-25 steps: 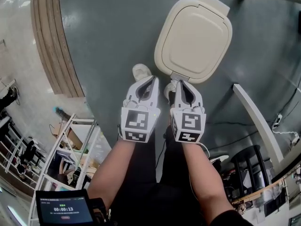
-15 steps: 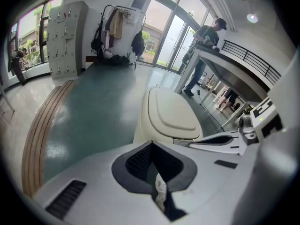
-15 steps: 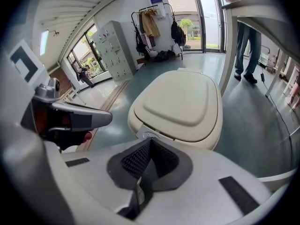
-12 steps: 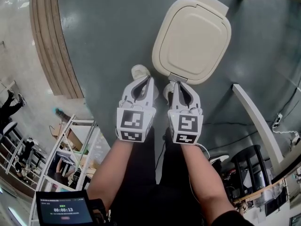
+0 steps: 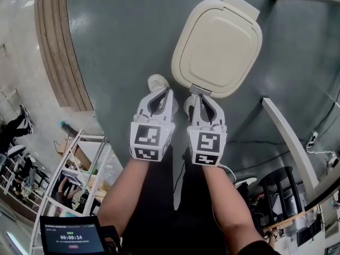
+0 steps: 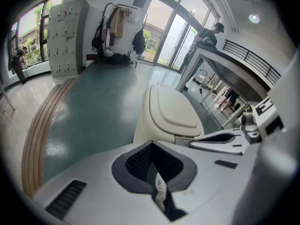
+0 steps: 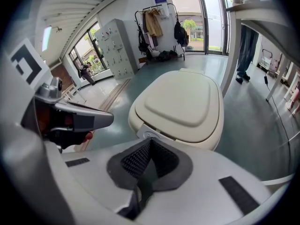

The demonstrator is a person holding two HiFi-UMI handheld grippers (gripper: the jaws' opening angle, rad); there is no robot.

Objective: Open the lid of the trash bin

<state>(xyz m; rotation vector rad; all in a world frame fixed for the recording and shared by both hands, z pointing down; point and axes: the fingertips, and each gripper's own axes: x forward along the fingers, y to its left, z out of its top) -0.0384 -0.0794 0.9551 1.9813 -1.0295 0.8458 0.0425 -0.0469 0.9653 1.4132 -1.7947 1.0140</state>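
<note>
A cream trash bin [image 5: 218, 44] stands on the grey-green floor with its lid [image 7: 180, 100] down. A small grey latch button [image 5: 201, 89] sits at the bin's near edge. My right gripper [image 5: 201, 95] is shut and empty, its tip right over that button. My left gripper [image 5: 160, 93] is shut too and holds nothing, hanging left of the bin above a white shoe [image 5: 158, 82]. In the left gripper view the bin [image 6: 168, 114] lies ahead and to the right, with the right gripper [image 6: 220, 140] beside it.
A curved strip of wooden flooring [image 5: 56, 41] runs along the left. A white table edge [image 5: 287, 134] passes at the right, with a black stool [image 5: 279, 187] below it. Lockers [image 6: 65, 36] and hanging coats [image 6: 117, 22] stand by the far wall.
Both grippers have drifted slightly toward me and to the left; the right one's tip stays at the bin's front button. The lid is still down.
</note>
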